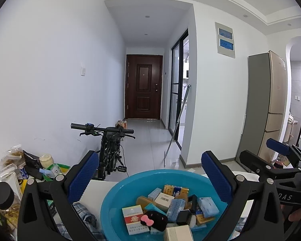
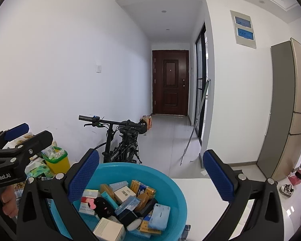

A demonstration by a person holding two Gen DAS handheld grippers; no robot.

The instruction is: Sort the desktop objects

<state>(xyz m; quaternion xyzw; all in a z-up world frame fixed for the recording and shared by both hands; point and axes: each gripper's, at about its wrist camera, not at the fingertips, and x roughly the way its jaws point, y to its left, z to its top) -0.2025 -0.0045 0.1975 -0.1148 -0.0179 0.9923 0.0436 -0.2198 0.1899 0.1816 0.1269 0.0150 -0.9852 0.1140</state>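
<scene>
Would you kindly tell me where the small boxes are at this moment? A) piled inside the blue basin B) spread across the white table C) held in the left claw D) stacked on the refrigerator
A: the small boxes lie heaped inside the blue basin, and both claws are open and hold nothing.

Blue basin; dotted blue fingers; yellow bin; brown door.

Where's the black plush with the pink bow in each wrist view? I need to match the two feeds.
Left wrist: black plush low centre, at the blue basin's front.
Right wrist: black plush lower left of centre, near the basin's left side.
Shared landmark: brown door down the hallway.
</scene>
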